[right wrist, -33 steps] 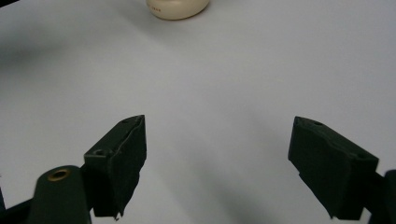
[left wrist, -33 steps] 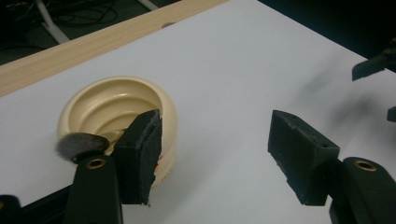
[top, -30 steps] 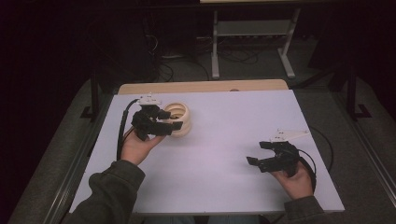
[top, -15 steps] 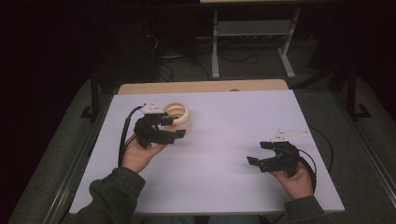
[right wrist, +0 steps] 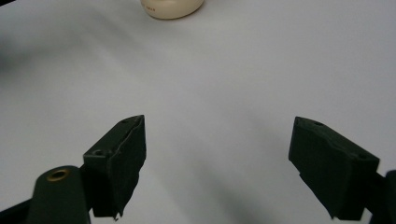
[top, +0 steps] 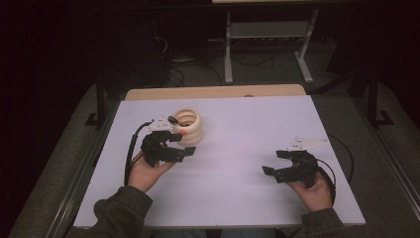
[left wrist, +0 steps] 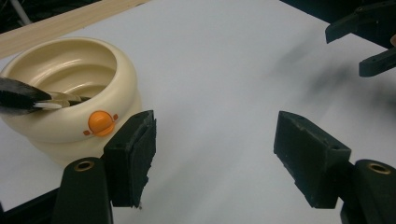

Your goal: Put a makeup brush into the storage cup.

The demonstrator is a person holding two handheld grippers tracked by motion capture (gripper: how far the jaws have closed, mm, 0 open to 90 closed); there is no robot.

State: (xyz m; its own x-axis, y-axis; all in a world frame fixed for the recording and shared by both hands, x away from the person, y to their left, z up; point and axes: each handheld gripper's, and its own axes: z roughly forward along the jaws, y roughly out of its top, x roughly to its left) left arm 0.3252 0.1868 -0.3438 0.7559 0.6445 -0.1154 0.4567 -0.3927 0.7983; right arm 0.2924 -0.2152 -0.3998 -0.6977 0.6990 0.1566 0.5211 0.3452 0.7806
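Near the worktop's far-left corner, the cream ribbed plastic bowl is partly hidden by the left gripper, its empty jaws having just been opening; the right gripper is held with jaws released.

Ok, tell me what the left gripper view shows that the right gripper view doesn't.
Left gripper view alone: the bowl's hollow inside, an orange knob on its wall, a dark utensil lying across the rim, a wooden strip behind, and the right claw far off at top right. Right gripper view alone: its own open claw close up. Both: the white table, the cream bowl, and open jaws with nothing between them.
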